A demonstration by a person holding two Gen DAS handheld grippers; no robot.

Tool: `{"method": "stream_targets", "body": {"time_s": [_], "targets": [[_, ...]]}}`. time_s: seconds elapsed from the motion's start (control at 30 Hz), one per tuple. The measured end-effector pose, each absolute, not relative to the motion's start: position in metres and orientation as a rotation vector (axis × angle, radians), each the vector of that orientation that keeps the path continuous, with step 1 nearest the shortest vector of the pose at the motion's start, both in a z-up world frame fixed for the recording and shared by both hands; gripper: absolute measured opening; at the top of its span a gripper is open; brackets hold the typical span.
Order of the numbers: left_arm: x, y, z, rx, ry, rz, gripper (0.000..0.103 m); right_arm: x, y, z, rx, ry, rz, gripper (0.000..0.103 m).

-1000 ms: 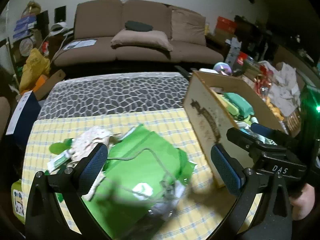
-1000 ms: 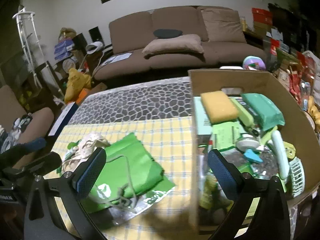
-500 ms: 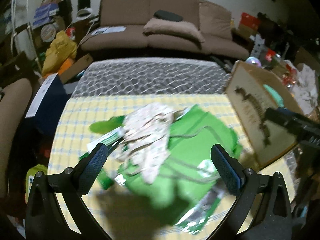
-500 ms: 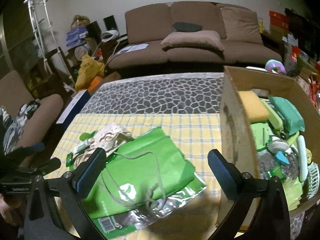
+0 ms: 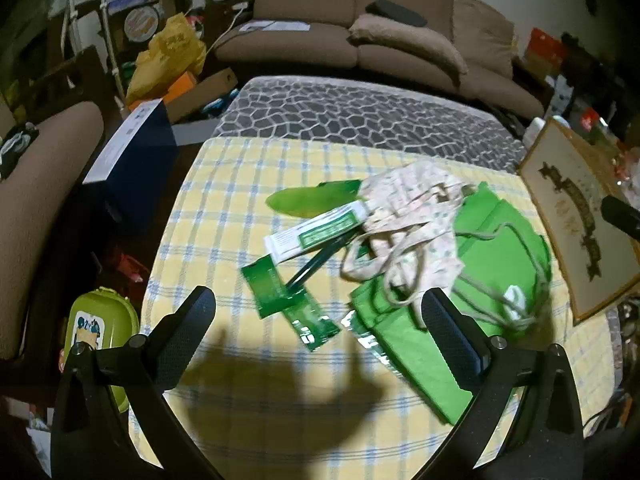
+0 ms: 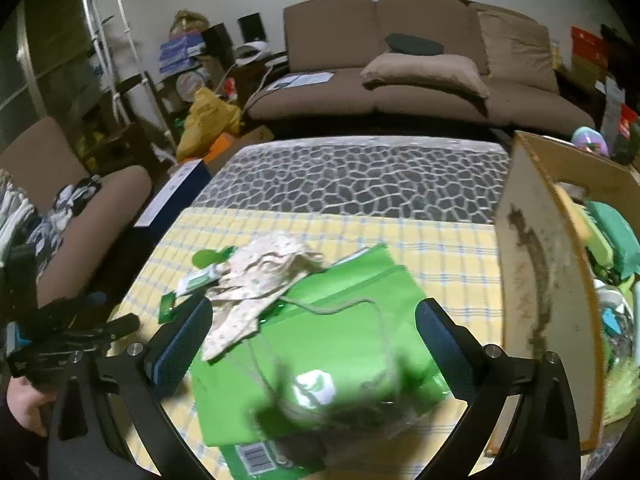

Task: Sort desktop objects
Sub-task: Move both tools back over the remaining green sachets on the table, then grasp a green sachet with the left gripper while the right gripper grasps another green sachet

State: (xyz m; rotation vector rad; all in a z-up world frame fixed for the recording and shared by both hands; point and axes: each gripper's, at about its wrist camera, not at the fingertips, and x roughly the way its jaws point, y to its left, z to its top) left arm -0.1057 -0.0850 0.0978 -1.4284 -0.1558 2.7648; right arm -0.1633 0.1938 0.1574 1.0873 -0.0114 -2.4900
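Both grippers hover with jaws wide, left gripper [image 5: 316, 330] over the counter [image 5: 224, 216]. The white-green tube [image 5: 316, 230] lies flat, long axis slanting far-right; its cap end looks hidden under the patterned cloth [image 5: 416, 216].

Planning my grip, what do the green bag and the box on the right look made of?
Green bag: likely matte non-woven fabric; it lies soft and creased, with a cord drawstring. Box: corrugated cardboard, judging by its brown edge, with a pale, stained outer face.

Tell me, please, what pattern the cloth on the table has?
The tablecloth is yellow with blue-and-white checks, clearest in the left wrist view.
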Motion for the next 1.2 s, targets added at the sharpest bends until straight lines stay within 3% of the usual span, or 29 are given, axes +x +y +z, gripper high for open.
{"method": "stream_targets", "body": {"time_s": [0.37, 0.57, 0.63, 0.7, 0.77, 1.0, 1.2], "targets": [[-0.114, -0.131, 0.071, -1.507, -0.248, 2.801, 0.103, -0.155, 0.131, 0.138, 1.074, 0.098, -2.384, 0.098], [-0.126, -0.152, 0.062, -1.507, -0.385, 2.763, 0.102, -0.148, 0.096, 0.120, 1.077, 0.153, -2.306, 0.077], [-0.131, -0.156, 0.059, -1.514, -0.407, 2.753, 0.095, -0.146, 0.082, 0.112, 1.085, 0.180, -2.277, 0.065], [-0.136, -0.157, 0.054, -1.522, -0.419, 2.734, 0.091, -0.143, 0.069, 0.103, 1.096, 0.202, -2.247, 0.061], [-0.142, -0.155, 0.050, -1.533, -0.412, 2.718, 0.088, -0.141, 0.057, 0.092, 1.109, 0.225, -2.219, 0.058], [-0.160, -0.147, 0.030, -1.606, -0.375, 2.666, 0.062, -0.138, 0.032, 0.069, 1.129, 0.259, -2.168, 0.052], [-0.168, -0.145, 0.019, -1.630, -0.379, 2.640, 0.062, -0.139, 0.016, 0.055, 1.134, 0.267, -2.146, 0.051]]}}
